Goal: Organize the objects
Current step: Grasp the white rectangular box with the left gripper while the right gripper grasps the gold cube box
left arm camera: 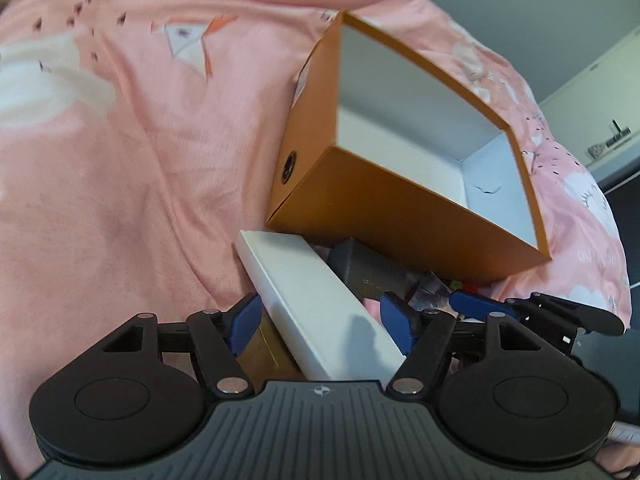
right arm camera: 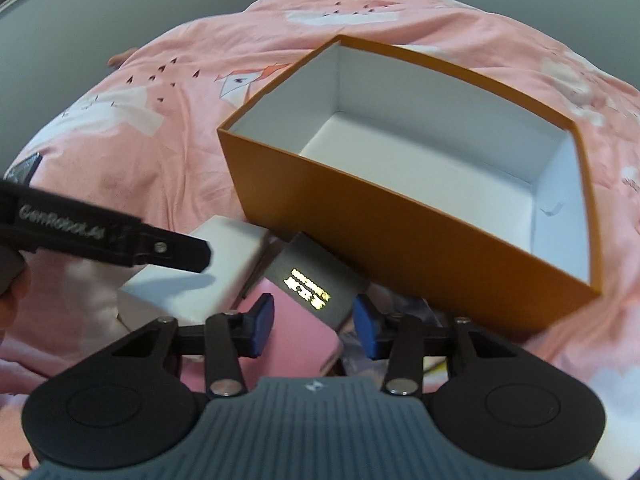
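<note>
Jaws parted — pink bedspread (right arm camera: 168,152), grey wall (right arm camera: 120,4), perhaps shelving (left arm camera: 608,140).

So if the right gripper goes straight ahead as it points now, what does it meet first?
Most likely the grey box lying just ahead between the open jaws of the right gripper; the orange box stands behind it. Depth is uncertain.

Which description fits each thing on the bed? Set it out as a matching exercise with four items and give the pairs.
Things:
1. orange box
2. white box
3. grey box
4. bedspread

Descriptions:
A. between the left gripper's open fingers
B. pink, printed with birds and clouds
C. open-topped, white inside, nothing in it
D. gold lettering on top, ahead of the right gripper

Pairs: 1-C, 2-A, 3-D, 4-B
</note>
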`<state>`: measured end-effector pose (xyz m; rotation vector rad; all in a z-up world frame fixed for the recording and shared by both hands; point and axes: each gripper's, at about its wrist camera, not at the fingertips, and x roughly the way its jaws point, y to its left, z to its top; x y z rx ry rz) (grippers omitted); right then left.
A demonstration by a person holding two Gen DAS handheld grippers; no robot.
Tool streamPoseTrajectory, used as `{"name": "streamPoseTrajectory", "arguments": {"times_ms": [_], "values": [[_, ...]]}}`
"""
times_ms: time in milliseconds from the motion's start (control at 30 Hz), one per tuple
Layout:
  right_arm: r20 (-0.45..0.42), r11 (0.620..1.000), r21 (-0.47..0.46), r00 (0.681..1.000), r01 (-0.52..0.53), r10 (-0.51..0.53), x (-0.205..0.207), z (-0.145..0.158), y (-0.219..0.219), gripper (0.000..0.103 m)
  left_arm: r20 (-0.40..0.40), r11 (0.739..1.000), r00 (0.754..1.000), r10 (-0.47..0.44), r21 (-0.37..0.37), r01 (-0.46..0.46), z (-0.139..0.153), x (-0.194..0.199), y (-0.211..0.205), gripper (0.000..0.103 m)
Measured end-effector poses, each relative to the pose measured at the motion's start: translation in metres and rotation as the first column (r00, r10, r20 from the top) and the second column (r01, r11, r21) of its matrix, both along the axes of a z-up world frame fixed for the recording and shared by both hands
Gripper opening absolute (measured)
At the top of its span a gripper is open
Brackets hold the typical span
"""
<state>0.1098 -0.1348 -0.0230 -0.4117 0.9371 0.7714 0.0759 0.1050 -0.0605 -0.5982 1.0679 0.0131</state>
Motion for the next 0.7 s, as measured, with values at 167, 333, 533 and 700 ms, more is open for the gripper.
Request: {"name": "streamPoseTrajectory", "arguments": {"times_ms": [167, 333, 533, 700], "values": [[-0.022, 0.999, -0.028, 0.999, -0.033, 0.033, 0.014, -0.012, 0.016, 0.04, -0.076, 0.998, 0.997, 0.021, -0.052, -0.025, -0.021, 0.016, 0.008, 0.081], [-0.044, 0.998, -0.034, 0.998, -0.054, 0.053, 0.021, -0.02, 0.024, 0.04, -0.122, 0.995, 0.992, 0.011, -0.099, -0.024, -0.036, 0.025, 0.007, 0.086], [-0.052, 0.998, -0.029, 0.997, -0.064, 0.062, 0.023, -0.022, 0.025, 0.04, -0.132, 0.996, 0.991, 0.003, -0.084, -0.014, -0.035, 0.029, 0.0, 0.078], [-0.021, 0.998, -0.036, 0.998, -0.056, 0.055, 0.022, -0.019, 0.021, 0.04, -0.075, 1.0, 0.997, 0.003, 0.008, -0.002, -0.013, 0.023, -0.014, 0.054]]}}
